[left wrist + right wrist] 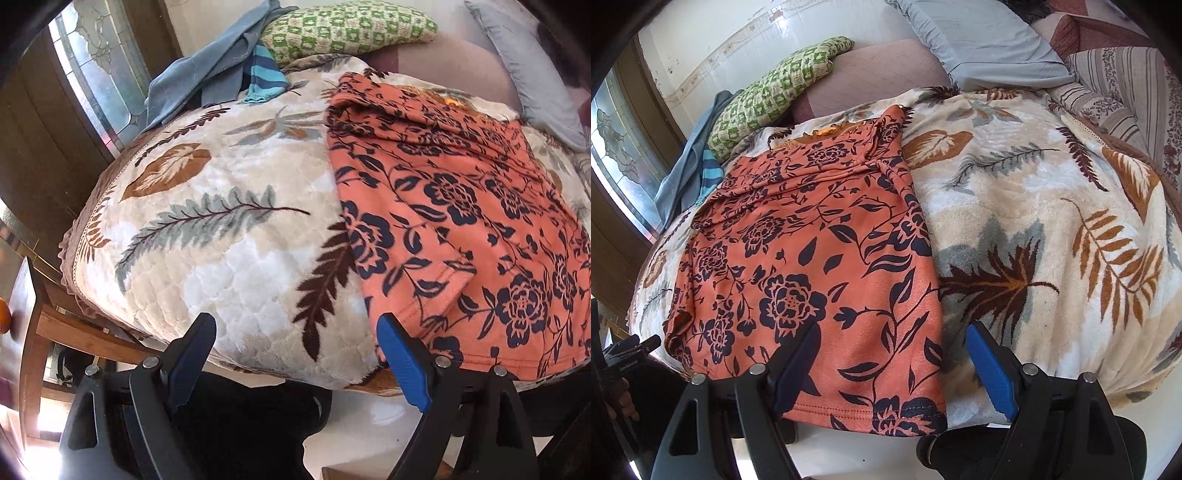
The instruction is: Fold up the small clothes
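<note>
Jaws on both tools stand wide with nothing between them: the left gripper at the bottom of its frame sits over the leaf-print blanket, its blue pad just beside the garment's near hem, and the right gripper straddles the hem's near right corner. Closing here could, I judge, pinch plush blanket along with the cloth, or catch one layer only and drag the fold askew. Lying flat, the orange floral garment fills centre-left of the right view, rumpled toward its far end.
</note>
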Available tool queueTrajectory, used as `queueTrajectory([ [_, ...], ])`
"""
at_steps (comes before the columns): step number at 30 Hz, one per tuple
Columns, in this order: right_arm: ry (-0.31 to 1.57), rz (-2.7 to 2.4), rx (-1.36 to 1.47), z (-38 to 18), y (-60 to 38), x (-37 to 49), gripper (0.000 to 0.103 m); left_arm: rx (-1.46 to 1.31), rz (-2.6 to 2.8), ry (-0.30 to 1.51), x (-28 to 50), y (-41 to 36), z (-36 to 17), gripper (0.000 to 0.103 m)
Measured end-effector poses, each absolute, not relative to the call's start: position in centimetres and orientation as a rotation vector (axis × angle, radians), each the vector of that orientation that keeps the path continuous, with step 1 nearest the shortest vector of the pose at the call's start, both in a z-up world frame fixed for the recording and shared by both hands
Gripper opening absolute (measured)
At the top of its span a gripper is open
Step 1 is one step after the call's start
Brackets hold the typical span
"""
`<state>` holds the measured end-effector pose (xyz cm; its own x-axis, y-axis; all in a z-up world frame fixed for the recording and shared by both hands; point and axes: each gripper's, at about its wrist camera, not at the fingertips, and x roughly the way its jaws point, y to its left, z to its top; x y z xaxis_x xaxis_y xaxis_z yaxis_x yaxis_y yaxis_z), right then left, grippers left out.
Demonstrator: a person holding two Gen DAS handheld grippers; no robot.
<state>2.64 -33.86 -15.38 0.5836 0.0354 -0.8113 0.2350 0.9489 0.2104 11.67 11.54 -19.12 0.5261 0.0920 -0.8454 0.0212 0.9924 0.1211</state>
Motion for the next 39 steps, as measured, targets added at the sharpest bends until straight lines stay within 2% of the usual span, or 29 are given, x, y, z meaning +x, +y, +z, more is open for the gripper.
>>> queueTrajectory([
  [8, 0.954, -0.105, 0.363, -16.4, -34.5, 4.2, 0.083, 0.073, -0.014, 1.096, 12.7, 13.1, -19.2, 0.089],
  [11, 0.954, -0.106, 0.372, -16.5, -34.5, 4.5, 0.083, 0.081, -0.109, 1.103, 12.2, 10.4, -19.7, 0.089],
  [20, 0.952, -0.137, 0.393, -16.7, -35.6, 3.7, 0.083, 0.368, -0.145, 1.002, 12.5, 1.8, -22.5, 0.089],
  [26, 0.926, -0.165, 0.415, -16.4, -36.7, 3.0, 0.083, 0.266, -0.014, 1.021, 14.1, 5.7, -22.8, 0.091],
  [32, 0.903, -0.166, 0.431, -16.5, -37.1, 3.1, 0.083, 0.105, 0.175, 0.926, 13.3, 11.2, -19.2, 0.088],
  [39, 0.914, -0.155, 0.435, -16.9, -36.9, 3.6, 0.083, 0.193, 0.126, 0.992, 14.2, 10.1, -20.2, 0.088],
])
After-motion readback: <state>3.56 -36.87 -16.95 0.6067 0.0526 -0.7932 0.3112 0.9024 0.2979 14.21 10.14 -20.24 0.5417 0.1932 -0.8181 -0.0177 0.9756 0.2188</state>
